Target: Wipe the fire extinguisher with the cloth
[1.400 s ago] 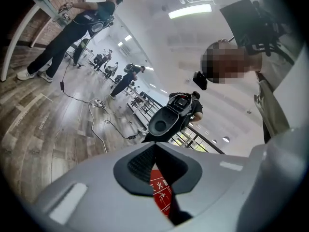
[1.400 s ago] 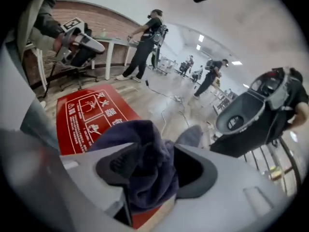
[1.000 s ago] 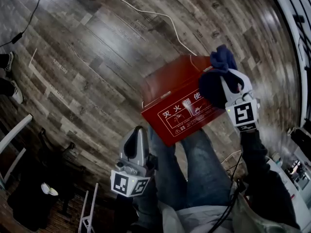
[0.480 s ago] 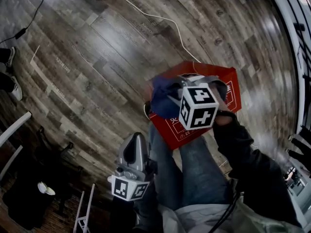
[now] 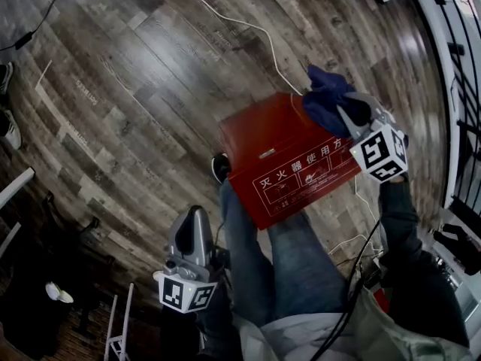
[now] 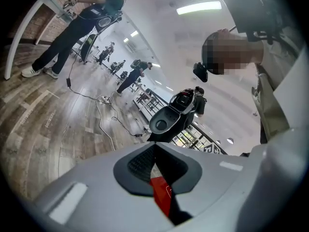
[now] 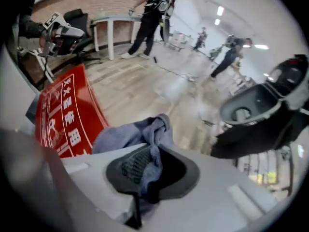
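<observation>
Fingers of right gripper (image 7: 152, 161): narrow, pinched on a dark blue crumpled cloth (image 7: 137, 132); they have just been closing with it between them.
Cloth: bunches out past the fingertips, over the 1 o'clock corner of a red rectangular fire extinguisher box (image 5: 274, 145); whether it touches the lid cannot be told.
Fingers of left gripper (image 6: 155, 156): closed together, nothing between them.
Left gripper position: at the box's 7 o'clock in the head view, well apart from it.
Box: lies on the brown wooden plank floor (image 5: 135, 89), white-printed side facing 5 o'clock, towards the person's blue jeans legs (image 5: 301, 262).
White cable (image 5: 225, 17): on the floor at the box's 12 o'clock.
</observation>
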Available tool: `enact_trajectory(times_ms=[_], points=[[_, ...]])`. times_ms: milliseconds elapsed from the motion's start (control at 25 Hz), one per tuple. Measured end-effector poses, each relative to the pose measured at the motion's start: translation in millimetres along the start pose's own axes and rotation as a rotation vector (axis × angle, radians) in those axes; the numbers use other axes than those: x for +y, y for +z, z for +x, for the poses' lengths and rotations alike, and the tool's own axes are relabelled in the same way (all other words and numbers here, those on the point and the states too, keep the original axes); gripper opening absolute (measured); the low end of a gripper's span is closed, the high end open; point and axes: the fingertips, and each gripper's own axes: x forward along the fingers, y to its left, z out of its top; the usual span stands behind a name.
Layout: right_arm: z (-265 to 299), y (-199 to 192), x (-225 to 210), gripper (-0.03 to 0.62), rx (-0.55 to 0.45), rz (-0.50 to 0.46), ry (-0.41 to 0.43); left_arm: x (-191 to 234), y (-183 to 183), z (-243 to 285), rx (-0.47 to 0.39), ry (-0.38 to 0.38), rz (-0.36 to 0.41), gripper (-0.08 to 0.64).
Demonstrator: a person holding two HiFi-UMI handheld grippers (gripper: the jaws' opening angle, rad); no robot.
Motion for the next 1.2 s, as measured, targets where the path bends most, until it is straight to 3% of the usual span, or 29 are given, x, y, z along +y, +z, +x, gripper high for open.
enact_trajectory(times_ms=[80, 200, 280, 360, 440, 520, 600, 760, 840, 880, 960, 1080, 1200], points=[[-29, -34, -11, 0.042, 0.011, 0.041, -0.138, -3, -6, 5, 0.011, -0.011, -0.012, 0.005], [-46, -34, 36, 0.042, -0.023, -0.008, -0.179, -11, -14, 16, 0.026, -0.022, -0.014, 0.005], [-51, -12, 79, 0.042, -0.083, 0.031, -0.147, -20, -18, 23, 0.035, -0.035, -0.011, 0.005], [-56, 21, 123, 0.041, -0.179, 0.095, -0.060, -31, -24, 28, 0.053, -0.061, 0.005, 0.005], [-58, 50, 166, 0.042, -0.261, 0.041, 0.027, -42, -29, 31, 0.074, -0.089, 0.023, 0.005], [-59, 57, 185, 0.042, -0.294, -0.066, 0.039, -52, -35, 33, 0.091, -0.111, 0.033, 0.005], [-60, 33, 169, 0.042, -0.287, -0.020, 0.010, -62, -40, 37, 0.104, -0.130, 0.042, 0.005], [-73, -90, 106, 0.043, -0.129, 0.296, -0.147, -85, -58, 40, 0.109, -0.149, 0.053, 0.005], [-84, -137, 109, 0.043, -0.103, 0.382, -0.169, -97, -69, 39, 0.108, -0.162, 0.048, 0.005], [-89, -142, 121, 0.043, -0.116, 0.391, -0.142, -103, -74, 40, 0.109, -0.169, 0.046, 0.005], [-95, -119, 159, 0.043, -0.195, 0.337, -0.048, -115, -86, 43, 0.119, -0.181, 0.052, 0.005], [-94, -48, 228, 0.043, -0.391, 0.171, 0.102, -133, -103, 44, 0.132, -0.182, 0.070, 0.005], [-92, -16, 251, 0.043, -0.515, 0.099, 0.125, -149, -118, 43, 0.132, -0.178, 0.076, 0.005]])
